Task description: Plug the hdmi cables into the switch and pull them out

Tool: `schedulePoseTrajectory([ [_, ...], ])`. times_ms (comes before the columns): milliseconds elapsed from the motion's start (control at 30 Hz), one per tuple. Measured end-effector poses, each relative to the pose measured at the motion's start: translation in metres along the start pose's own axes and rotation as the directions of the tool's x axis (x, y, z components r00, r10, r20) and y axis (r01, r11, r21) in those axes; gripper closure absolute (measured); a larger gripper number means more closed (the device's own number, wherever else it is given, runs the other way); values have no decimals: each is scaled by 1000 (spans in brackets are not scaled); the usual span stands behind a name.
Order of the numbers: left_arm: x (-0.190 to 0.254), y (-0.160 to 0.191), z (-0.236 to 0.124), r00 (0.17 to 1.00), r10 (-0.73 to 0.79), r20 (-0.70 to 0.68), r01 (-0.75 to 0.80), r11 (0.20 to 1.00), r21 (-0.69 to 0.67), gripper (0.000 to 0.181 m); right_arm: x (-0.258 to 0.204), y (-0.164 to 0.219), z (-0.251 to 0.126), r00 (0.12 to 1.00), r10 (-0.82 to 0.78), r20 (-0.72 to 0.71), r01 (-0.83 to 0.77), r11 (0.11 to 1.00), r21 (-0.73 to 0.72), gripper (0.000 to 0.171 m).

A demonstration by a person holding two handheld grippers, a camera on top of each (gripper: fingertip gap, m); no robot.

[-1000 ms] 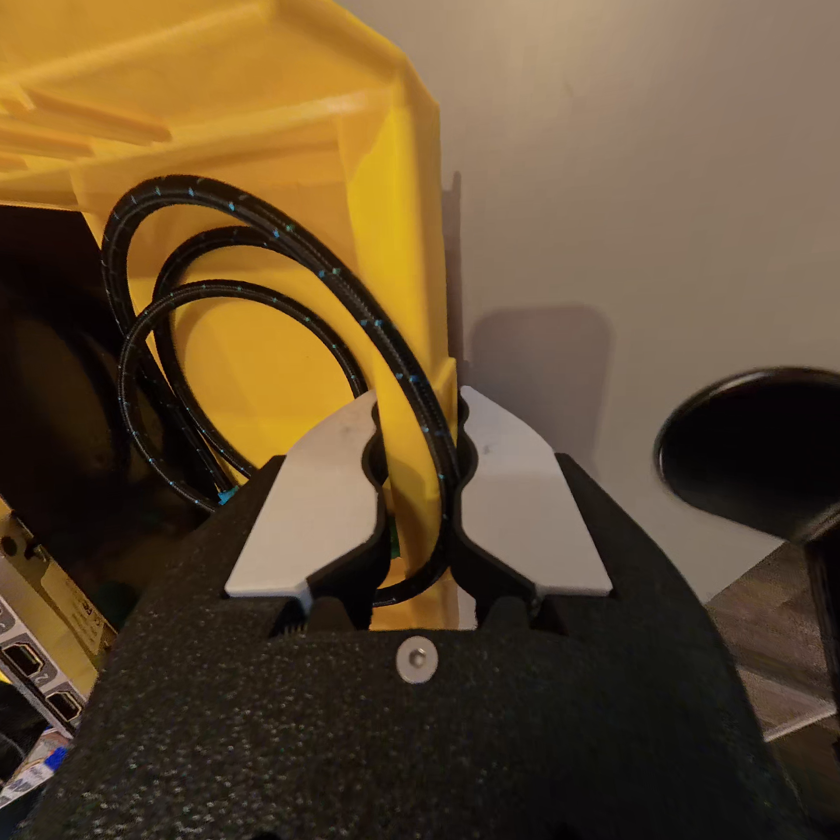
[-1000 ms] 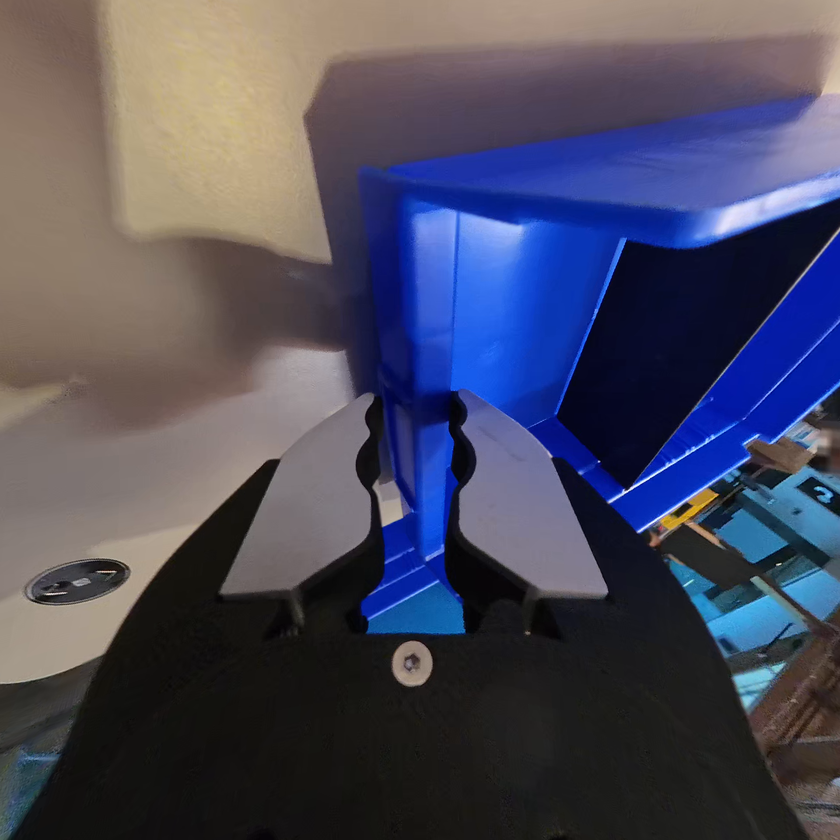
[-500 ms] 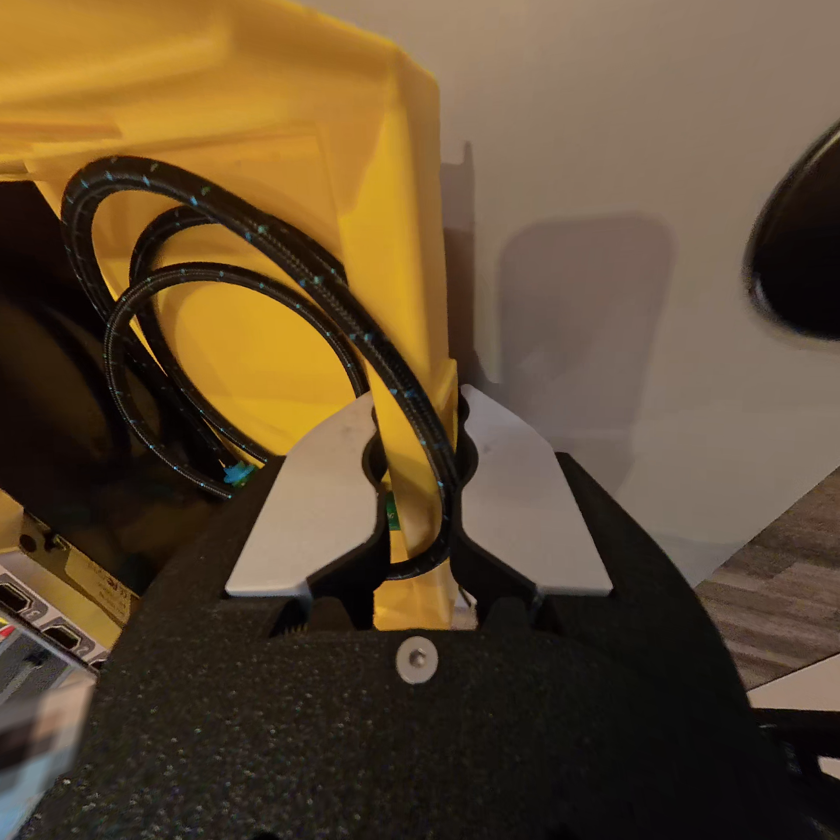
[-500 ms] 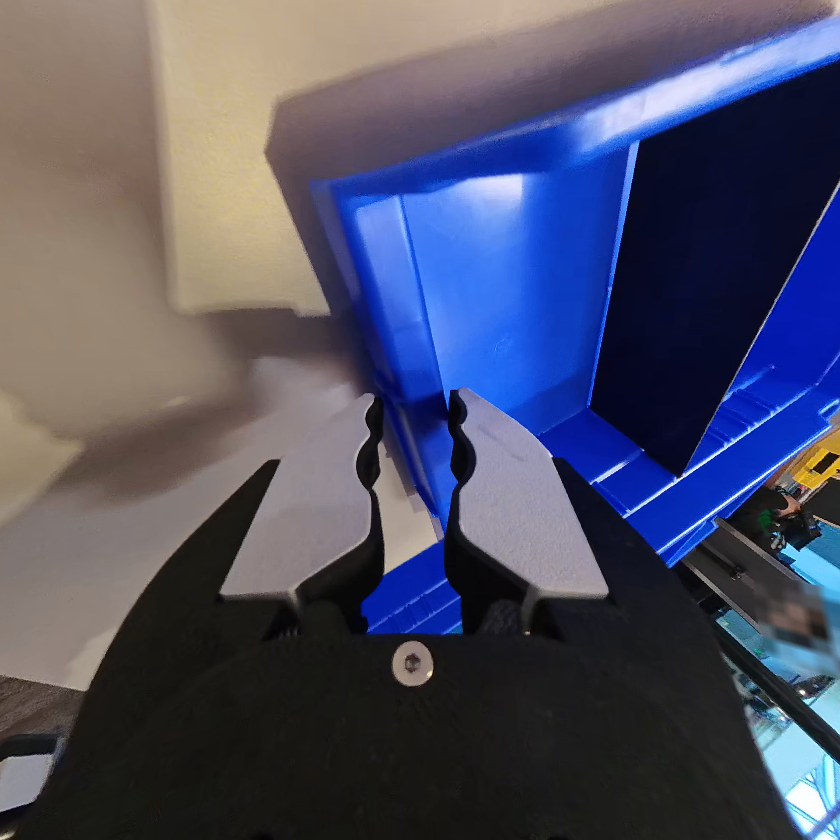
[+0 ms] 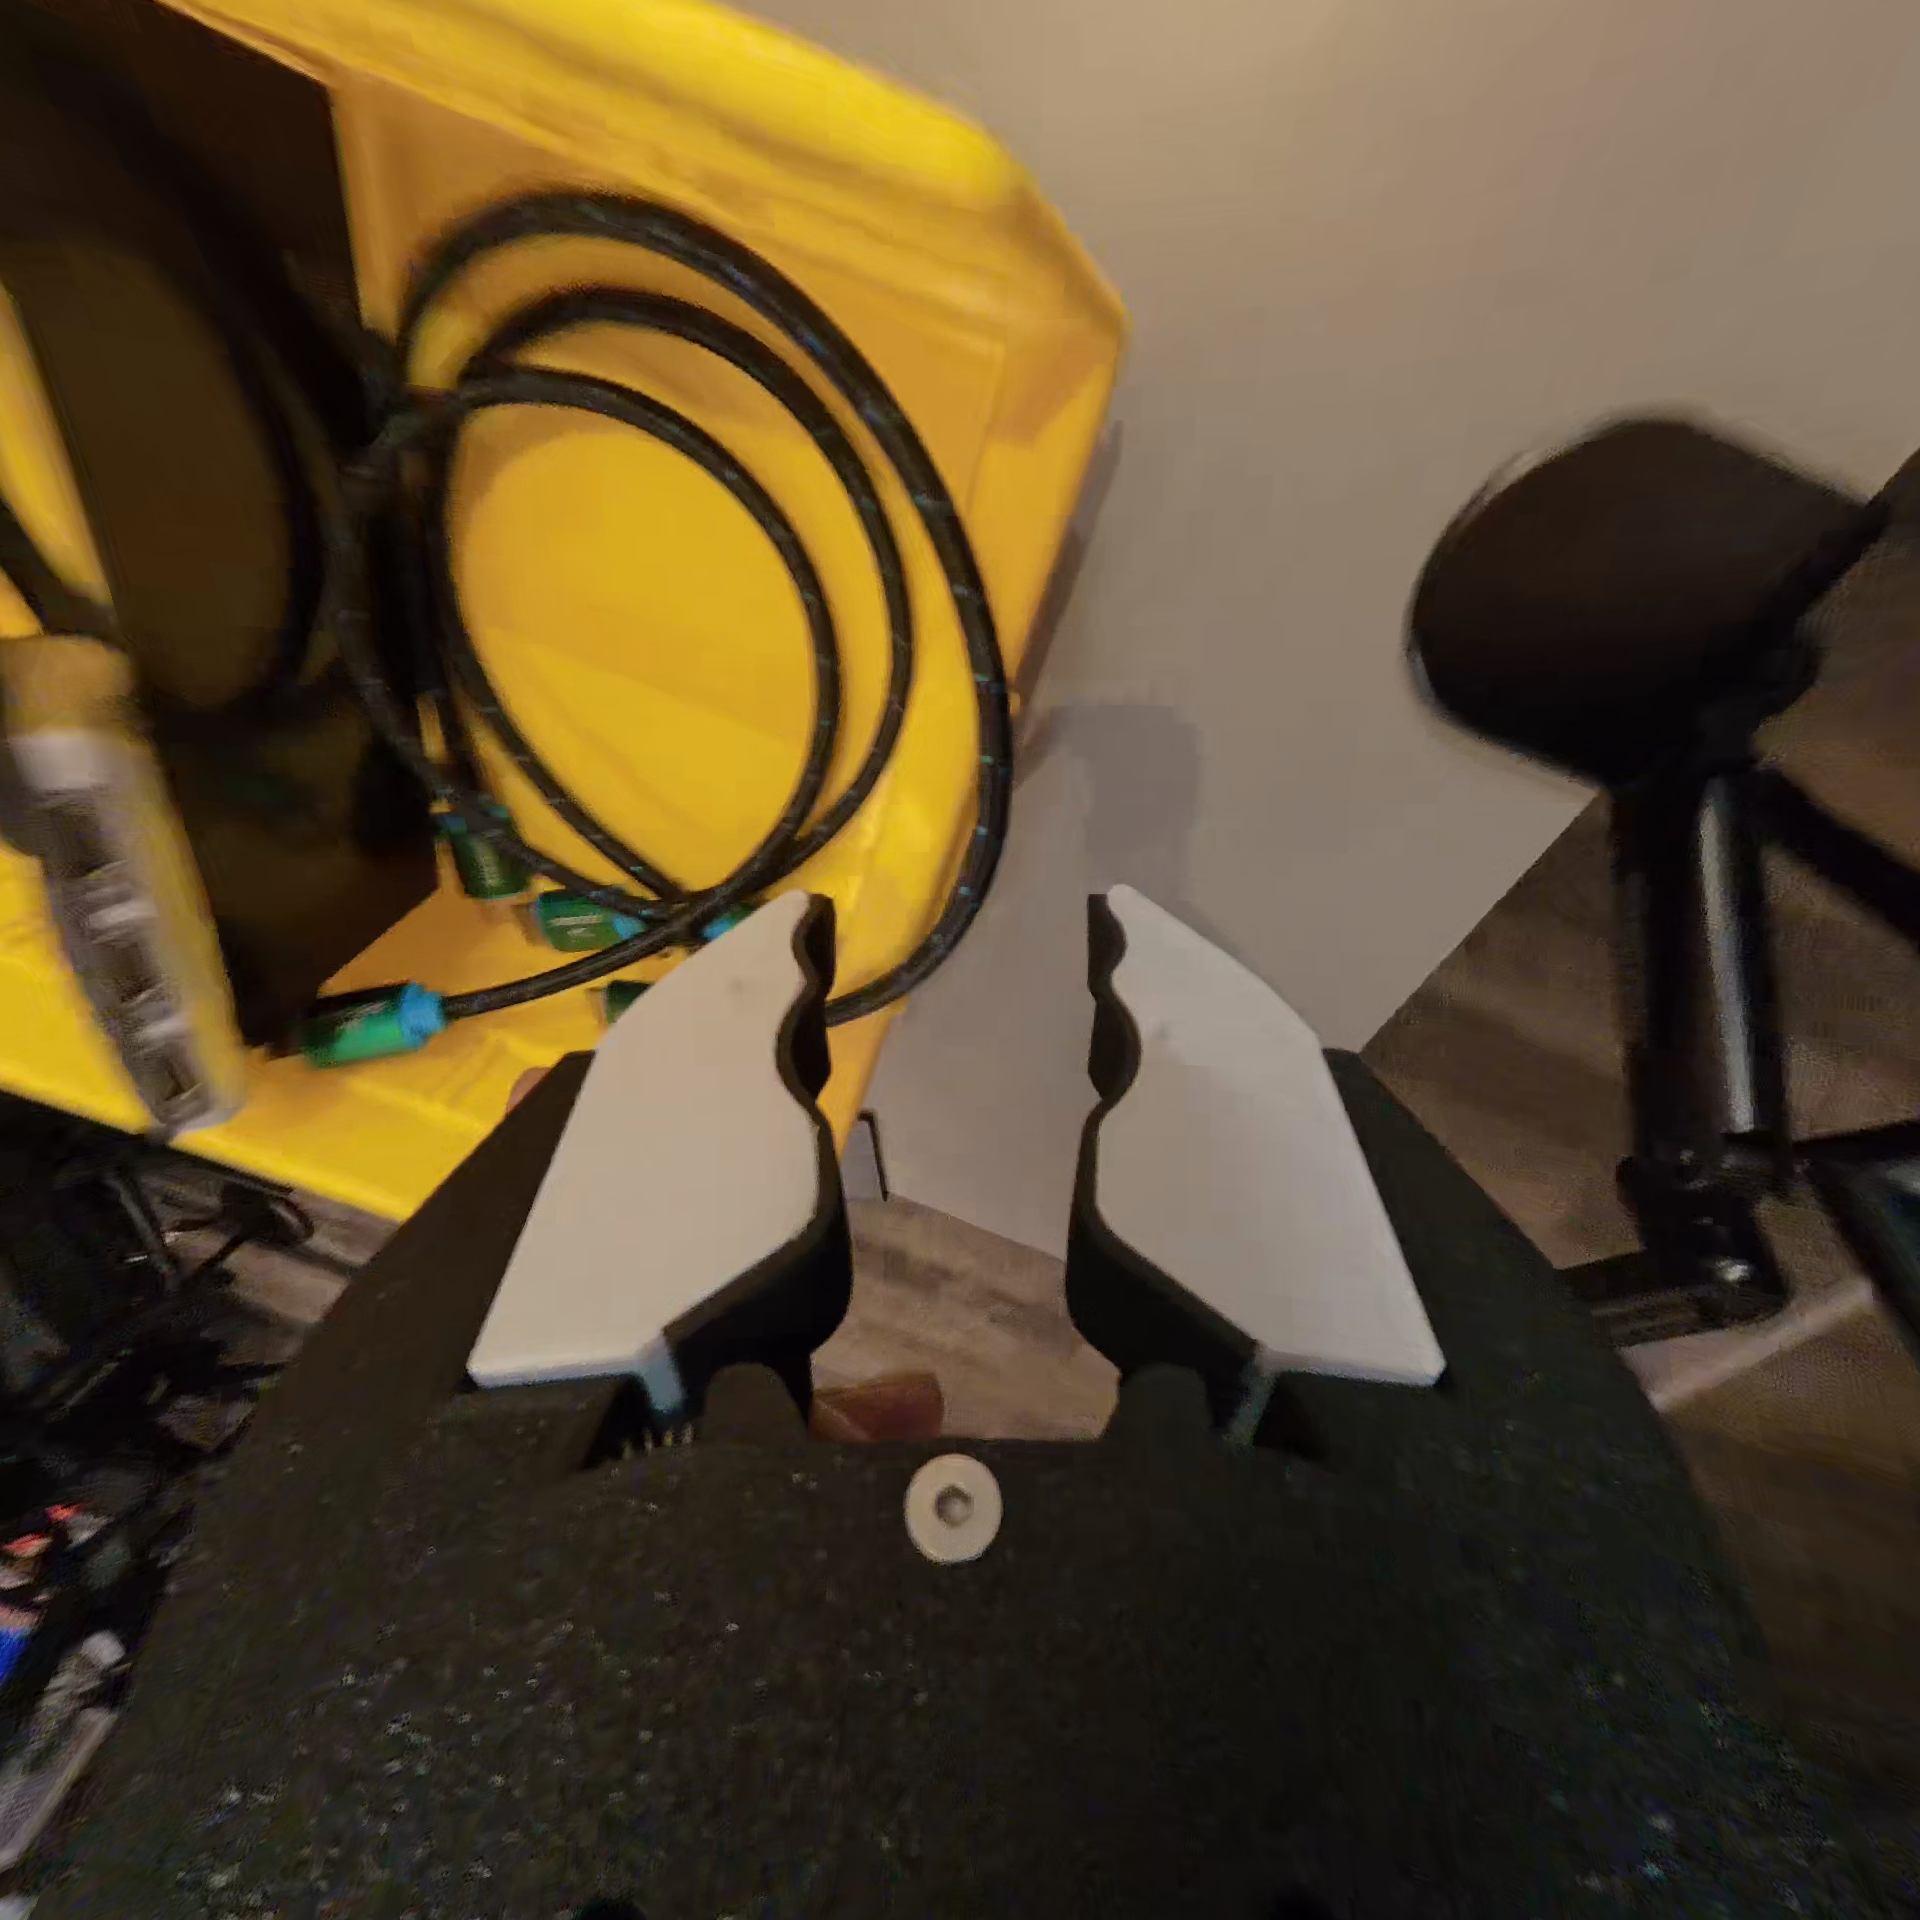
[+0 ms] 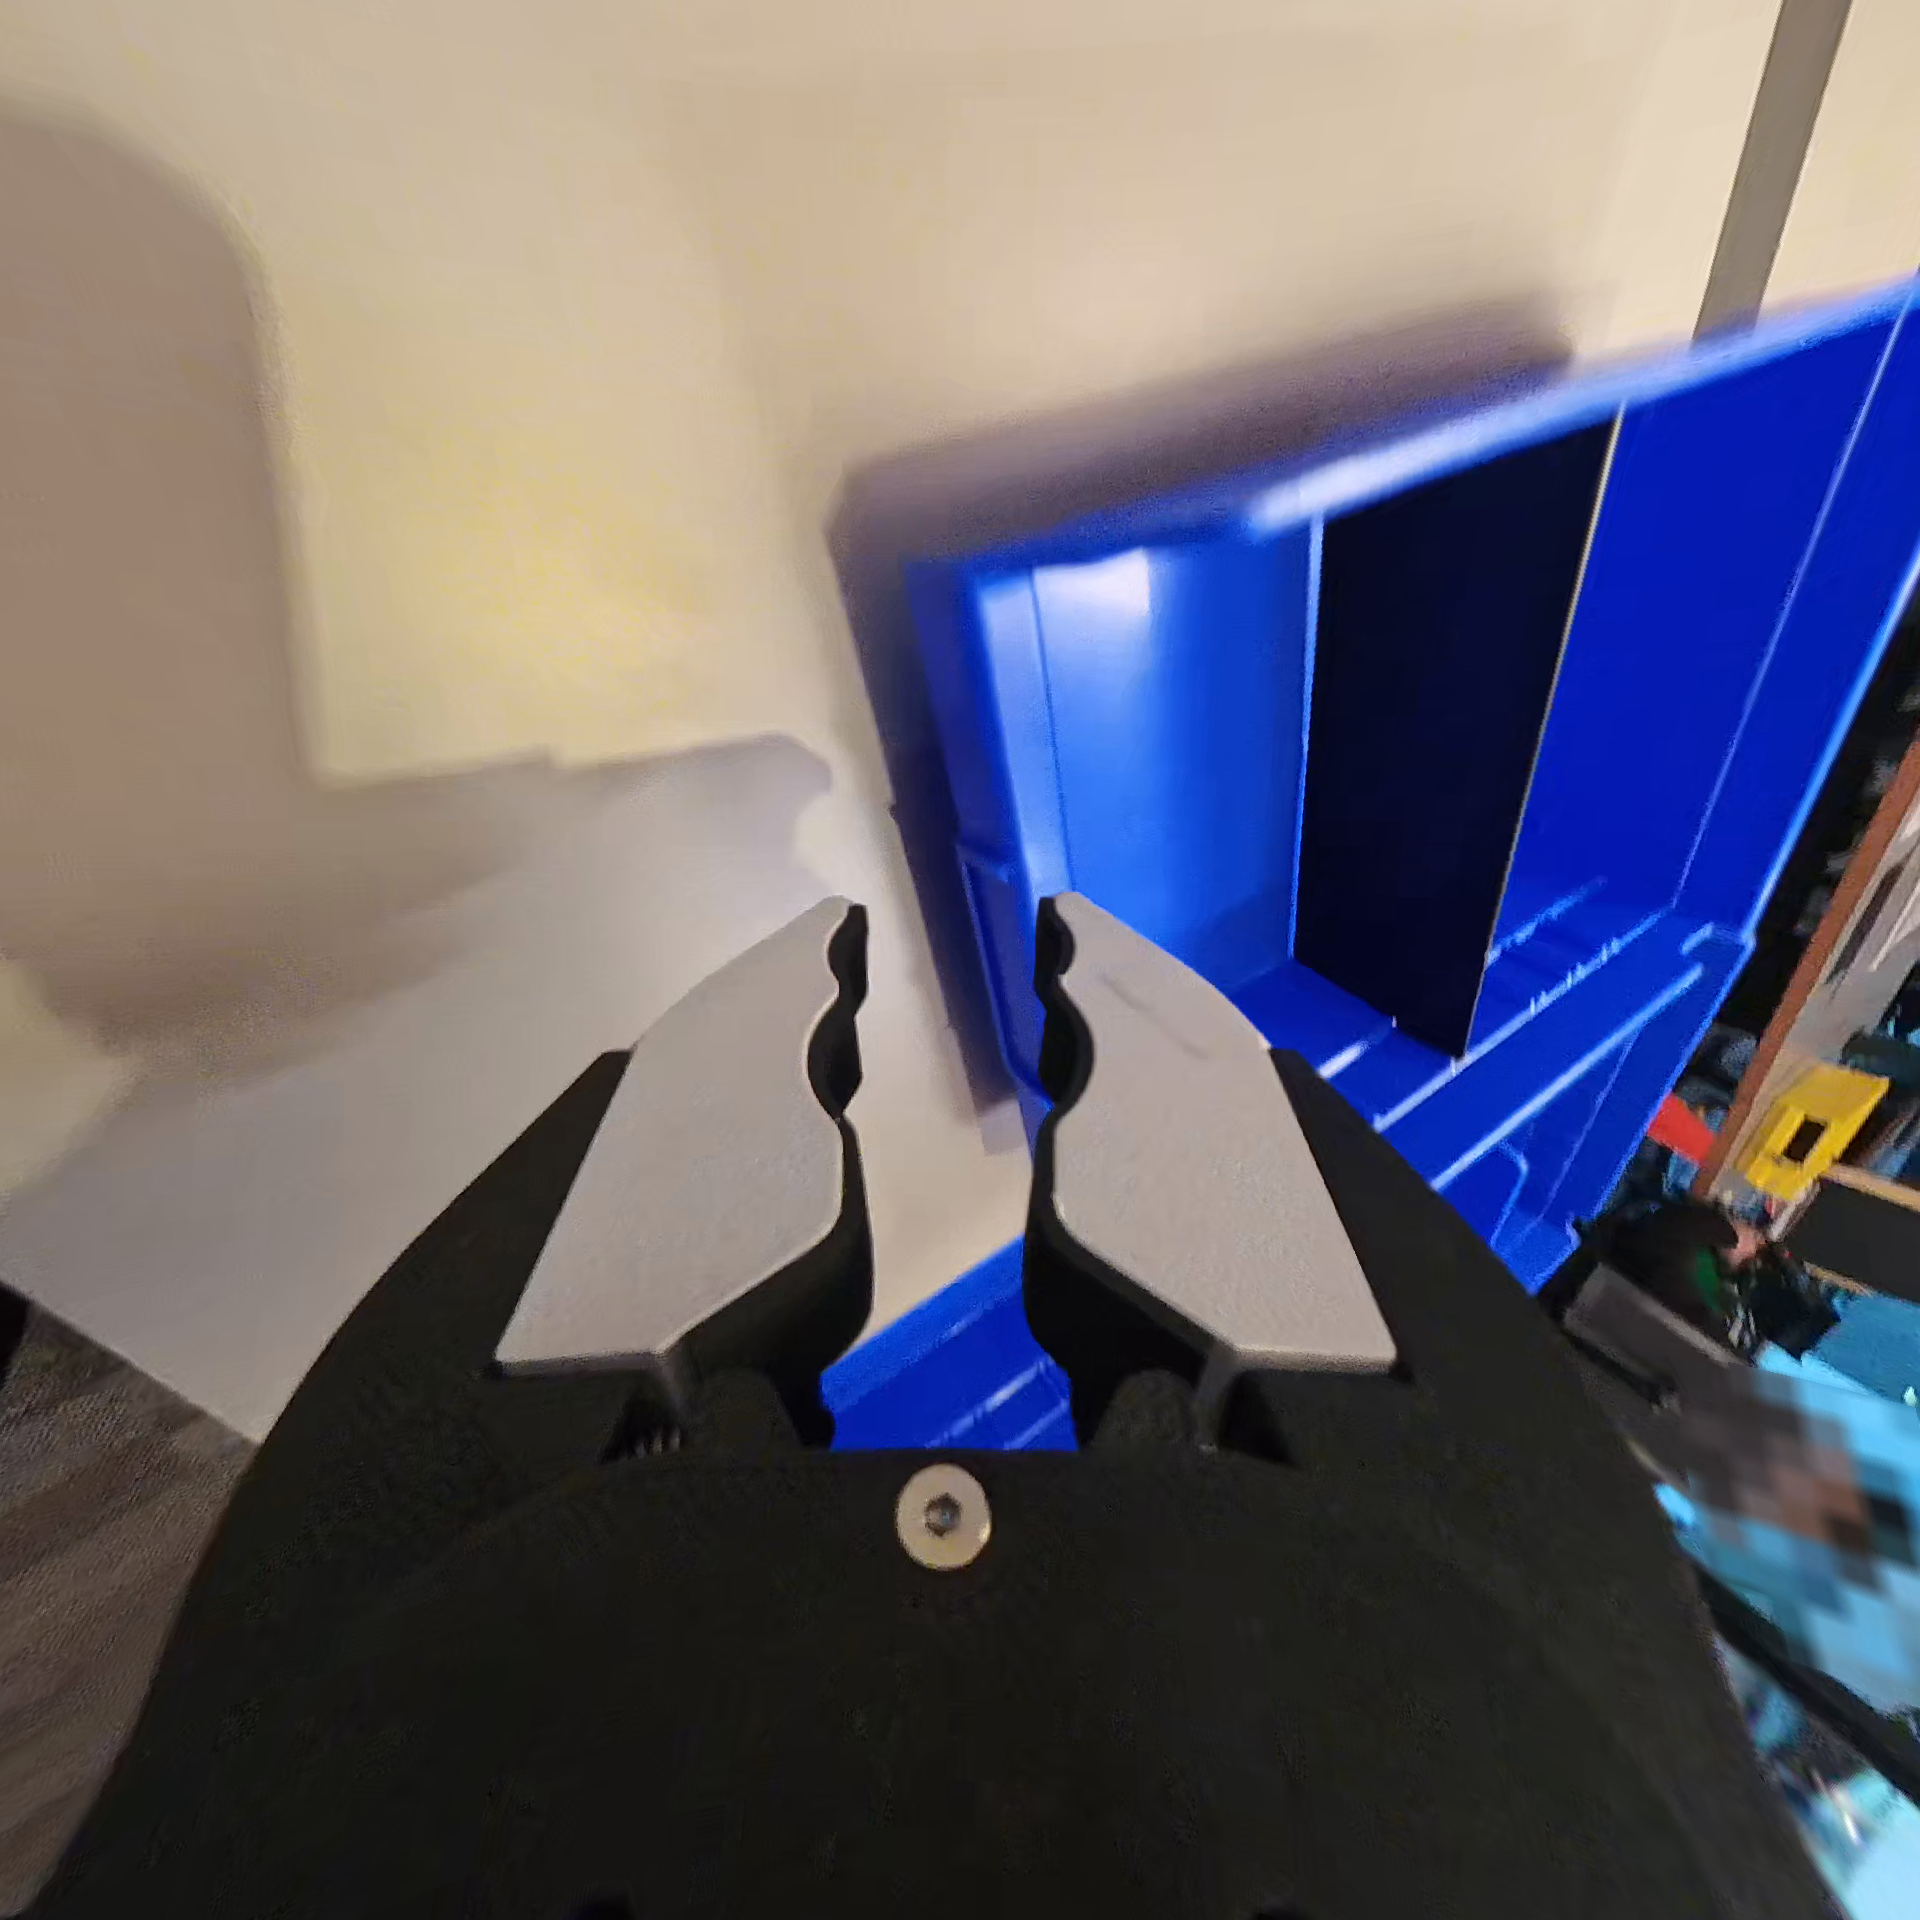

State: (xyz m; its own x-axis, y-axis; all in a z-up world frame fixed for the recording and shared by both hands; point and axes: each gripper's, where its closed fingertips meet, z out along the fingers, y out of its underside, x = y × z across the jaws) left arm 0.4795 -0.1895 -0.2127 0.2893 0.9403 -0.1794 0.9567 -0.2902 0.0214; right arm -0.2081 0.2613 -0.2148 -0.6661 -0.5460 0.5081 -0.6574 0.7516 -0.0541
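Observation:
In the left wrist view a yellow bin [image 5: 727,156] holds coiled black braided HDMI cables [image 5: 904,582] with green and blue plugs [image 5: 369,1029] near its front edge. A blurred grey switch [image 5: 114,883] with ports stands at the bin's left. My left gripper [image 5: 956,925] is open and empty, just right of the bin's wall. In the right wrist view my right gripper [image 6: 951,925] is open and empty, just left of a blue bin [image 6: 1143,727] with a dark divider [image 6: 1434,748].
A black round-headed stand [image 5: 1621,613] on a jointed arm rises at the right of the left wrist view. Both bins sit on a white table surface [image 6: 416,1091] against a pale wall [image 6: 727,260]. Wood-look floor [image 5: 1558,1091] and dark clutter [image 5: 94,1299] lie below. About 12 centimeters separates my left fingertips from the blurred grey switch [image 5: 114,883].
My left gripper has opened, let go of the yellow bin's wall and drawn back. My right gripper has opened wider, released the blue bin's corner and pulled back to the left.

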Motion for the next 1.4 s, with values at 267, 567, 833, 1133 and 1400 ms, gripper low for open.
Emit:
schedulePoseTrajectory([
  [267,-137,-16,-29,784,-38,619,-32,994,102,121,-40,-105,14,1000,25,12,-28,963,268,142],
  [567,-180,20,32,724,139,676,24,974,-226,142,-55,-170,39,991,127,-37,-99,899,426,143],
  [833,-186,21,-15,620,17,784,94,991,-97,158,-57,-192,49,989,147,-5,-126,868,479,146],
  [1133,-182,-45,-181,226,-185,956,50,983,178,158,-35,-221,50,987,148,-59,-94,839,536,147],
  [1400,-133,-212,-213,249,-346,905,-261,876,406,159,23,-265,26,957,214,-194,-36,755,655,148],
])
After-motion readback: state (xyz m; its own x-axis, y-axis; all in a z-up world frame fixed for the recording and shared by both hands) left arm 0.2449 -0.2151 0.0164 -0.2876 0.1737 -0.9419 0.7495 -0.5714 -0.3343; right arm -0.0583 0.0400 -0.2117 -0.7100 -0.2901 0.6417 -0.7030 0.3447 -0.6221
